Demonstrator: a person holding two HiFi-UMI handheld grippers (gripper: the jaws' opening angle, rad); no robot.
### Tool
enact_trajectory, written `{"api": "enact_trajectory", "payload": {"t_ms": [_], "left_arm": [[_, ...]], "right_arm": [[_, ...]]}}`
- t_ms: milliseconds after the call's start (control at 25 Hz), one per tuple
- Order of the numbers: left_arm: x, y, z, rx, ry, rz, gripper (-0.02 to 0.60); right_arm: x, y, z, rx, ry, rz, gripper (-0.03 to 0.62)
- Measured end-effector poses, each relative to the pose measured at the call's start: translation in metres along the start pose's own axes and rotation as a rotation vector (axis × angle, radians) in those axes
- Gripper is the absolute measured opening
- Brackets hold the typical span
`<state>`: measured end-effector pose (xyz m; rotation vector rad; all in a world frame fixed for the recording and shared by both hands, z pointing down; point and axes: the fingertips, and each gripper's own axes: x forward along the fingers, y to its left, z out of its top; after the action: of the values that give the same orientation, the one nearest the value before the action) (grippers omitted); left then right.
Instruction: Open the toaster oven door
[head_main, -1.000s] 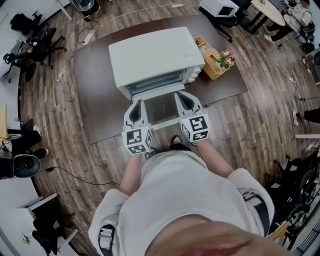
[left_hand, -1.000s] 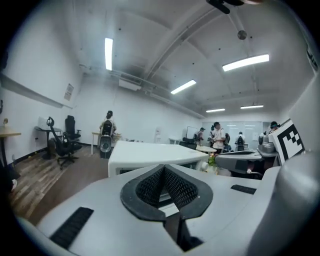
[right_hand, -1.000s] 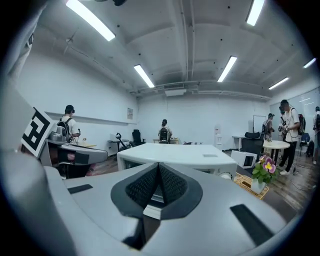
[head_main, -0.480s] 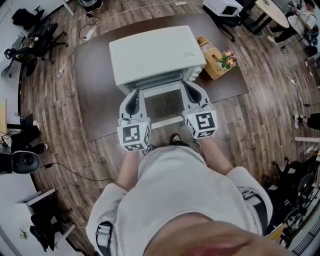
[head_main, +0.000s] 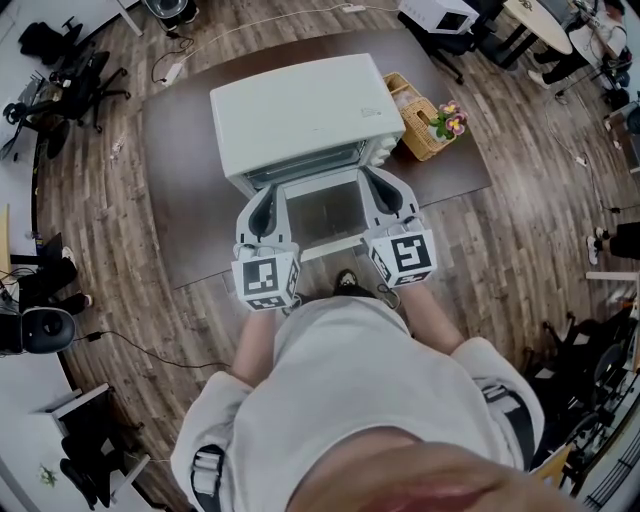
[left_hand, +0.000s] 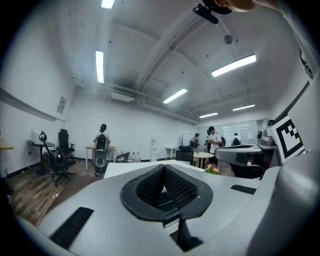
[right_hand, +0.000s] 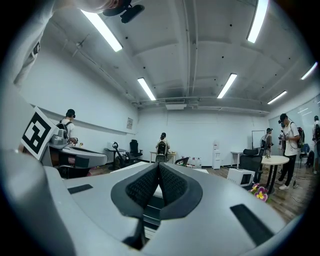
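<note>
Toaster oven door (head_main: 322, 212) lay open toward the tabletop's (head_main: 190, 215) near edge. Left tool (head_main: 265, 205) and right tool (head_main: 378, 190), clenched empty, flanked it, I'd guess to give it room.

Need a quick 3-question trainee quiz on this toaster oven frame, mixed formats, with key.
1. True or false: the toaster oven door is shut.
2. What stands beside the oven, on its right in the head view? A) wicker basket with flowers B) kettle C) mug
3. Fill in: the left gripper and right gripper both have jaws ____.
Key: 1 false; 2 A; 3 shut, nothing between them.
</note>
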<state>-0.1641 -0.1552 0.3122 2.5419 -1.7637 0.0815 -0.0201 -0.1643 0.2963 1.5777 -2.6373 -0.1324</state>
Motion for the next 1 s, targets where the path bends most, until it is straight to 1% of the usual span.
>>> {"api": "enact_trajectory", "payload": {"t_ms": [160, 440, 640, 1000], "left_arm": [[-0.001, -0.006, 0.002, -0.003, -0.009, -0.008, 0.018], [-0.005, -0.004, 0.001, -0.002, -0.003, 0.006, 0.018], [-0.007, -0.014, 0.0, -0.003, 0.001, -0.018, 0.018], [-0.009, -0.016, -0.006, -0.018, 0.01, -0.023, 0.018]], "right_arm": [[-0.003, 0.0, 0.002, -0.001, -0.007, 0.005, -0.002], [-0.008, -0.001, 0.0, 0.005, 0.003, -0.005, -0.002], [-0.009, 0.003, 0.005, -0.014, -0.014, 0.002, -0.003], [-0.013, 0.005, -0.002, -0.009, 0.005, 0.008, -0.002]]}}
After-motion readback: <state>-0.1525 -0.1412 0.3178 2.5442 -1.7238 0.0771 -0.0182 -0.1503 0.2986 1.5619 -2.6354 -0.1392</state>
